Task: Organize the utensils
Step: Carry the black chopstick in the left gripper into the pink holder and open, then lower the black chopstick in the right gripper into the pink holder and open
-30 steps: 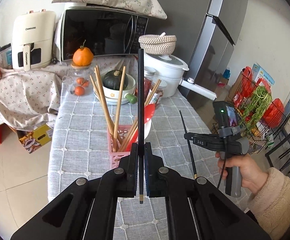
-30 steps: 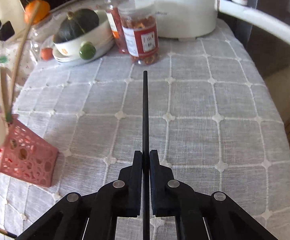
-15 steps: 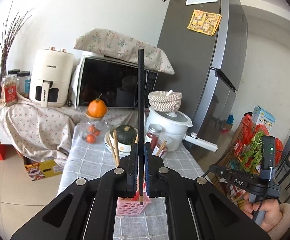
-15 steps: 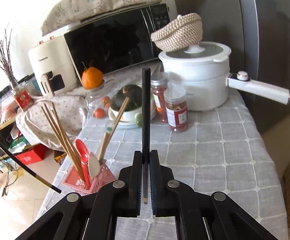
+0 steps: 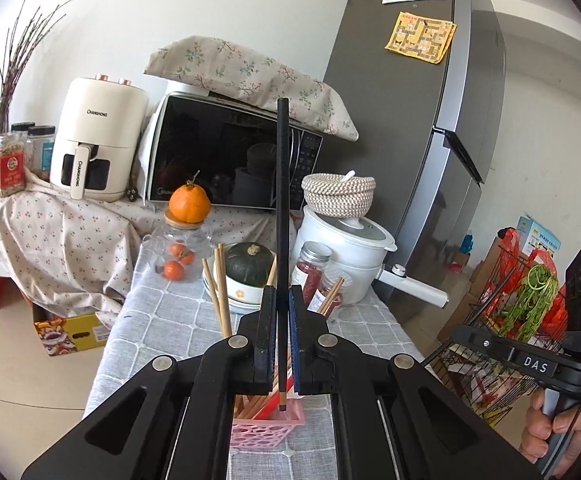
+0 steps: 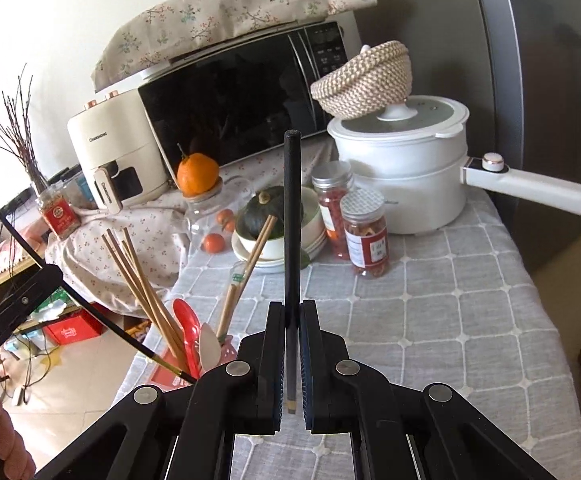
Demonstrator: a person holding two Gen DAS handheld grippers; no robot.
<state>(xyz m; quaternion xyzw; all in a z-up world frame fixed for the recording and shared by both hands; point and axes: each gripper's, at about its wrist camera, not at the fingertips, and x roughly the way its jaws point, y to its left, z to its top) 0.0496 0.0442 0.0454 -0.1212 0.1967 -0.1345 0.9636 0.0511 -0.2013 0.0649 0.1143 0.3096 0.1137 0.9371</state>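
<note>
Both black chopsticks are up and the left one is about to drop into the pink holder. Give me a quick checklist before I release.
1. Left gripper clamped on left black chopstick: ok.
2. Its lower tip sits at the pink lattice plastic basket opening: ok.
3. Tip clear of the wooden chopsticks and red plastic spoon already inside: cannot tell.
4. Right gripper clamped on right black chopstick: ok.
5. Right chopstick over the basket: not ok, it is off to one side.

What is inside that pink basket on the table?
The pink basket holds wooden chopsticks, a red spoon and a pale spoon. Its bottom is hidden behind the right gripper.
</note>
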